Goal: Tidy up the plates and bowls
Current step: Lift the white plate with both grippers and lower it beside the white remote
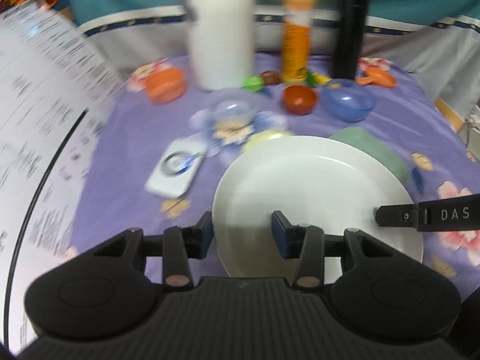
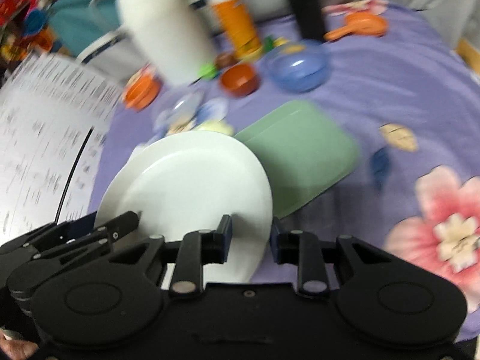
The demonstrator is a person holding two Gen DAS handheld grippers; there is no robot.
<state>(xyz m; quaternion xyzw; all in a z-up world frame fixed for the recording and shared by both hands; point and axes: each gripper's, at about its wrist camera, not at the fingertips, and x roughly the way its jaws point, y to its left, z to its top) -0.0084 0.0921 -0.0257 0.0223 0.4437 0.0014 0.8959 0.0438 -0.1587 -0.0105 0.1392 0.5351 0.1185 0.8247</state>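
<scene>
Purple cloth (image 1: 390, 114) underneath; your left gripper (image 1: 243, 231) and right gripper (image 2: 250, 234) each straddled the white plate (image 1: 312, 186) rim, jaws apart.

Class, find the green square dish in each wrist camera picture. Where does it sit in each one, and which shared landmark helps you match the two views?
Left wrist view: the green dish peeks out at centre right, behind the far right rim of the white plate.
Right wrist view: the green dish is at the centre, to the right of the white plate.
Shared landmark: the blue bowl beyond the dish.
</scene>
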